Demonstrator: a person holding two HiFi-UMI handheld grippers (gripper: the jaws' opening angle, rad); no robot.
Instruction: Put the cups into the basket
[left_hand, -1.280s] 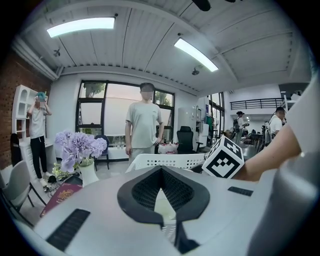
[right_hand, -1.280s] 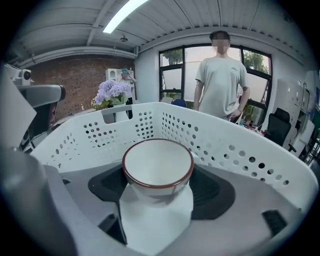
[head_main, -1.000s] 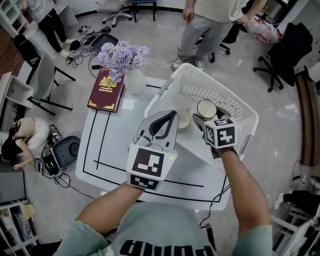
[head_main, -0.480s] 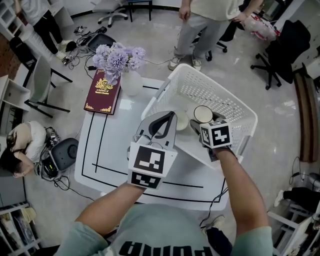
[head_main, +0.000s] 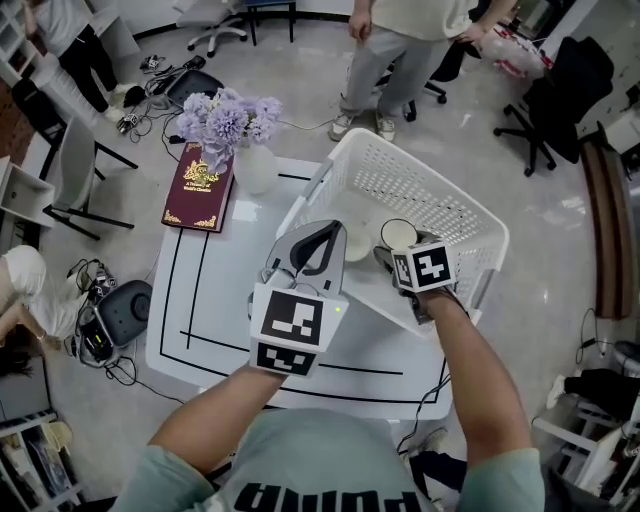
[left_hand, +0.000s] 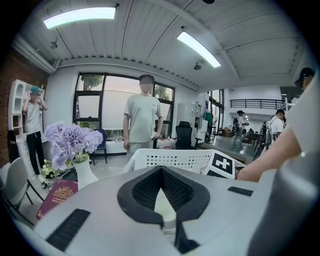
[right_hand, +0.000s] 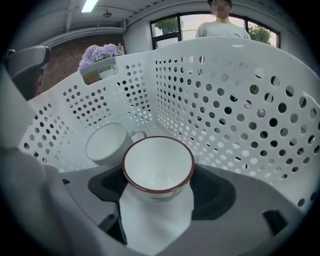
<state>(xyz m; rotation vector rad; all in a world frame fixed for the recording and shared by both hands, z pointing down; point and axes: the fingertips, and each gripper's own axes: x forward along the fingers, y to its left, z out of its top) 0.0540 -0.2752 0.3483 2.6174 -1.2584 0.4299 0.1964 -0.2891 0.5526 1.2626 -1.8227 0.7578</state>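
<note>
White perforated basket (head_main: 455, 195): stands on the far right part of a white table (head_main: 225, 290) marked with black lines. Red-rimmed white cup (right_hand: 158, 165): upright, clamped between the jaws of the right gripper (right_hand: 158, 191), held inside the basket near its front wall; whether it touches the basket floor cannot be told. Plain white cup (right_hand: 106, 143): lies tipped on its side on the basket floor, just left of the held cup, handle toward the perforated wall. Left gripper (left_hand: 160, 171): over the table just outside the basket's left edge, jaws closed tip to tip with nothing between them. Vase of purple flowers (head_main: 225, 118) and dark red book (head_main: 197, 187): side by side at the table's far left corner, well apart from the basket. Person (head_main: 400, 45): stands on the floor beyond the basket.
</note>
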